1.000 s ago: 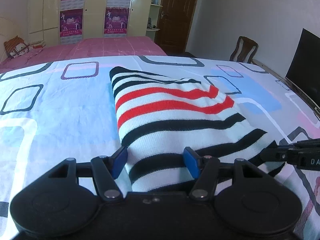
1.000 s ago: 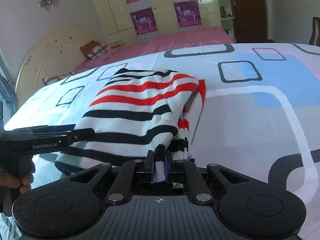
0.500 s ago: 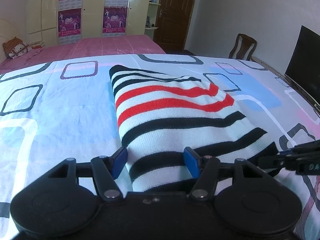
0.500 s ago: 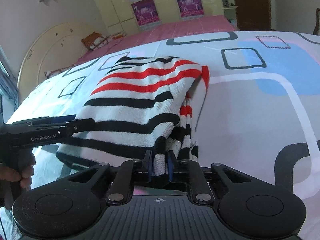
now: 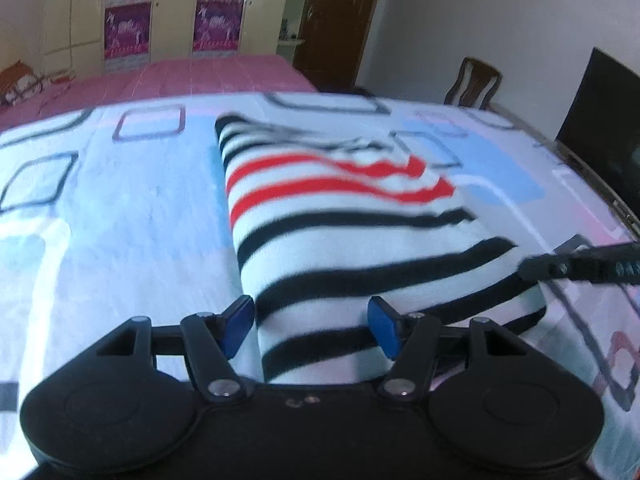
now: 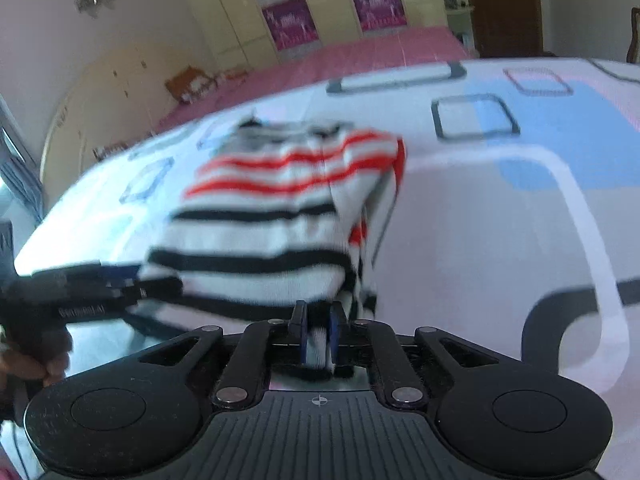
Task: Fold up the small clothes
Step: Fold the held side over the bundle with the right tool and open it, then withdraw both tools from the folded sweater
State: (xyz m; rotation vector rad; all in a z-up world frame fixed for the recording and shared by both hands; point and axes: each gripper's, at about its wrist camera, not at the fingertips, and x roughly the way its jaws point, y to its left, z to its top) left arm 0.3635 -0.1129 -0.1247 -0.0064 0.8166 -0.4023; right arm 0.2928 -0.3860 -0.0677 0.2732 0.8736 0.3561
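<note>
Right wrist view shows the right tool point(image 6: 318, 330) clamped on the near hem corner of the white knitted sweater with black and red stripes point(image 6: 264, 216), which stretches away across the patterned bed sheet point(image 6: 500, 208), while the left tool point(image 5: 312, 322) straddles the other hem end, jaws apart

Striped sweater point(image 5: 352, 240): white knit, black bands at both ends, red bands between.
Bedsheet point(image 5: 120, 220): white ground, pale blue and pink patches, dark grey rounded-rectangle outlines.
Second bed cover point(image 5: 208, 76): pink.
Wardrobe point(image 6: 320, 12): cream doors, magenta posters.
Door point(image 5: 340, 20): dark brown.
Left gripper point(image 5: 312, 324): black body, blue fingertip pads.
Right gripper point(image 6: 318, 328): black body, blue pads.
</note>
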